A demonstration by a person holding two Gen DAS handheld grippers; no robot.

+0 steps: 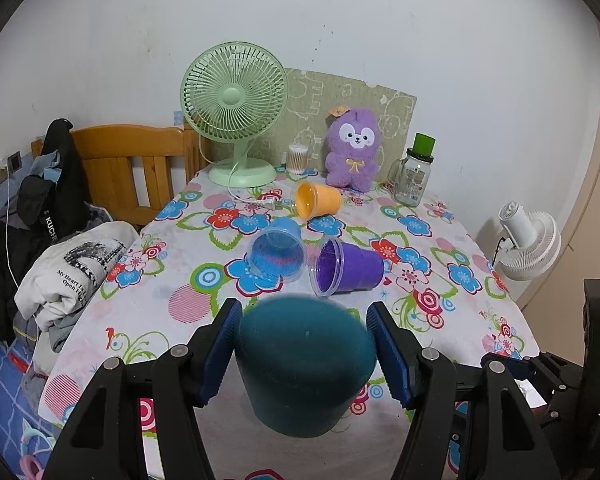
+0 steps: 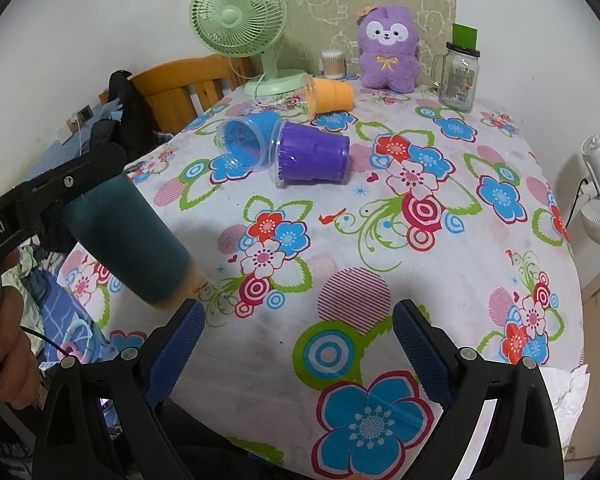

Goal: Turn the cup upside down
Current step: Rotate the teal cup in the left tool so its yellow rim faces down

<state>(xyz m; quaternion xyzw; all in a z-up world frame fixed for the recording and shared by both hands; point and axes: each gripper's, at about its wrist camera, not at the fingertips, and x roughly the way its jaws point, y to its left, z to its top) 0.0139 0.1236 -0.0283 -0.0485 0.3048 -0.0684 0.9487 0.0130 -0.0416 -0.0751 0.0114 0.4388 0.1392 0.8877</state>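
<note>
My left gripper [image 1: 304,316] is shut on a dark teal cup [image 1: 304,364], held above the near left edge of the table; its base faces the camera. In the right wrist view the teal cup [image 2: 130,240] is tilted, mouth down and to the right, close to the floral tablecloth [image 2: 340,240]. My right gripper [image 2: 296,316] is open and empty over the front of the table. A blue cup [image 1: 278,250], a purple cup [image 1: 346,266] and an orange cup [image 1: 316,199] lie on their sides mid-table.
A green desk fan [image 1: 236,112], a cotton swab jar [image 1: 298,158], a purple plush toy [image 1: 352,150] and a glass jar with a green cup on top [image 1: 414,172] stand at the back. A wooden chair [image 1: 132,168] with clothes is left; a white fan [image 1: 528,240] is right.
</note>
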